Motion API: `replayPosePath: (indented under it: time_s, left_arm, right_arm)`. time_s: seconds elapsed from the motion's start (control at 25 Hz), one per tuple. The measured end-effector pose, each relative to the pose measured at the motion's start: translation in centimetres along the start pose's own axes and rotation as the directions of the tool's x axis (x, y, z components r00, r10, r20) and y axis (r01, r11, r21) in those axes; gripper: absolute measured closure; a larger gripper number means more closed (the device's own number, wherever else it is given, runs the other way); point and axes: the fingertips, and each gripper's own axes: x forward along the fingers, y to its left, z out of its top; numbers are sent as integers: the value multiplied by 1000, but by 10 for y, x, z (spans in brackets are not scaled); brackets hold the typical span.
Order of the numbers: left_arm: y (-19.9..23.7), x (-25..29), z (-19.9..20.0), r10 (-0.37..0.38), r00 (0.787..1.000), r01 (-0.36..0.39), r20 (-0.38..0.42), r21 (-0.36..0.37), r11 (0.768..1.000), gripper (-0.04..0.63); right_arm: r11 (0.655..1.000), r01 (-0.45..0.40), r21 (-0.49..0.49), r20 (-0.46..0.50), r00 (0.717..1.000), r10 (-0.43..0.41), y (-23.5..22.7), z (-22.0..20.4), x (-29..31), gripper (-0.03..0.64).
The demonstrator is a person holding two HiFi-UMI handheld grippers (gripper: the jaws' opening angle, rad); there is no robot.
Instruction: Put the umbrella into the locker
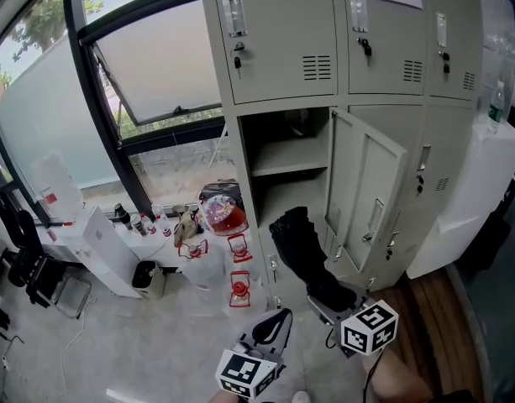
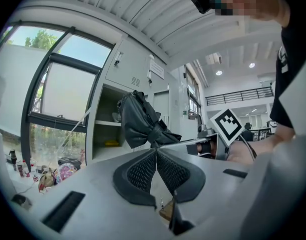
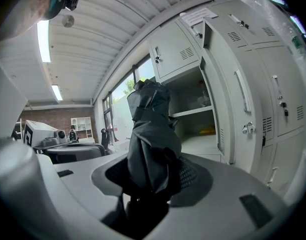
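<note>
A black folded umbrella [image 1: 301, 248] [image 3: 150, 139] sticks forward out of my right gripper [image 1: 331, 299] [image 3: 153, 181], which is shut on its lower end. Its far end points at the open lower compartment [image 1: 284, 198] of the grey locker [image 1: 282, 49], just in front of the opening. The compartment door [image 1: 363, 193] [image 3: 227, 79] stands swung out to the right. My left gripper [image 1: 280, 317] [image 2: 155, 152] hangs low and left of the right one, shut with nothing in it. From the left gripper view the umbrella [image 2: 141, 121] shows before the locker shelf [image 2: 109, 123].
A shelf [image 1: 289, 159] splits the open compartment, and something small and yellow [image 3: 208, 131] lies inside. On the floor to the left are red lanterns [image 1: 239, 285], a red-filled jar [image 1: 224, 216], bottles and a white box [image 1: 102, 246]. A white cabinet [image 1: 467, 200] stands to the right.
</note>
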Motion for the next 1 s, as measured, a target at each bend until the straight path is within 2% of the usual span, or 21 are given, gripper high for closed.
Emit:
replayPosePath:
  time_s: [0.44,0.8,1.0]
  left_arm:
    - [17,13,4,-20,1000,20,3,3,1000,578]
    - [63,37,4,-99,995,100,-10,12,995,577]
    - [98,51,4,-153,987,153,-46,10,988,577]
  right_arm:
    - [1000,28,2,-28,999,-28,-14,1,21,362]
    - [994,104,18,-55,993,-103,-33,0,68,362]
    - [987,156,22,-69,986,-154,-44,4,102,362]
